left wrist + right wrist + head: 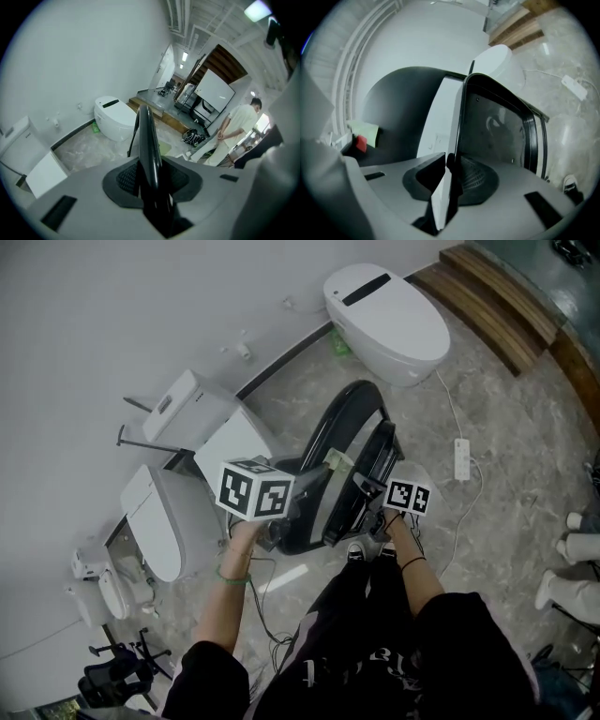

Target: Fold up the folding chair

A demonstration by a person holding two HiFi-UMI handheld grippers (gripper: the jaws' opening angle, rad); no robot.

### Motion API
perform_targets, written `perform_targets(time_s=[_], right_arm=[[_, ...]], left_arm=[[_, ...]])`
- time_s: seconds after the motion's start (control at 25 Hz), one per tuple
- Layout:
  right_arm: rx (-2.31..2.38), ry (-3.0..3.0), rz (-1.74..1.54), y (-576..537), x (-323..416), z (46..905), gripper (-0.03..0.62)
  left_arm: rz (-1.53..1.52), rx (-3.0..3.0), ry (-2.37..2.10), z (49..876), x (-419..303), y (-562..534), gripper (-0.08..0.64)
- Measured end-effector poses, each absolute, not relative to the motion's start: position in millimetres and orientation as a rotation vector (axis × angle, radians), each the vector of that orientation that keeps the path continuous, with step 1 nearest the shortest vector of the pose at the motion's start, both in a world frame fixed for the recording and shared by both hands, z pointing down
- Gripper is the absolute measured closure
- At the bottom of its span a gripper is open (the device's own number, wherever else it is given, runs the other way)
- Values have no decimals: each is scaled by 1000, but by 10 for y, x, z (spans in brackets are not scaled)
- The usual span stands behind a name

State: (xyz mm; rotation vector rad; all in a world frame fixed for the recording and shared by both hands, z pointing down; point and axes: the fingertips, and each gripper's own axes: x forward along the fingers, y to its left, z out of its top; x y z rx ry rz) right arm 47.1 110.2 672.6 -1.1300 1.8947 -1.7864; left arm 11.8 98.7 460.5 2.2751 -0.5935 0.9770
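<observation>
chair [349, 451] near end hidden behind left gripper [281, 526]

Left tool [151, 185], right tool [447, 187] — both clamped.

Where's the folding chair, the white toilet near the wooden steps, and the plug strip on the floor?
folding chair [339, 437], head view, on its dark curved panel.
white toilet [389, 324], head view, on its closed lid.
power strip [461, 458], head view, on the middle of its white body.

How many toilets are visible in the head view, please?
2. The far toilet stands at the top, beyond the folding chair. The near toilet is at the left. The small white fixtures at lower left are unclear, so another may be hidden.
</observation>
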Motion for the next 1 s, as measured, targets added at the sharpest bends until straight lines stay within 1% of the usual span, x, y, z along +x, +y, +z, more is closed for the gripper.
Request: perform_targets(time_s=[0.08, 0.2, 0.32, 0.56, 0.76, 1.0], right_arm=[[-1116, 1804, -1813, 906, 364, 6632, 520], [-1110, 1781, -1812, 974, 424, 6652, 523], [-1111, 1779, -1801, 988, 404, 6667, 526], [-1140, 1736, -1833, 550, -19, 6525, 526], [-1120, 1770, -1846, 711, 70, 6660, 528], [-1236, 1676, -1906, 533, -85, 6741, 532]], left_arm=[[988, 2258, -586, 4542, -4, 863, 466], [1093, 2255, -607, 4623, 37, 968, 472], [1046, 2209, -569, 4695, 13, 1020, 472], [1025, 2187, -551, 4543, -494, 474, 474], [985, 2188, -514, 4693, -384, 695, 474], [939, 2185, -486, 4742, -624, 468, 474]])
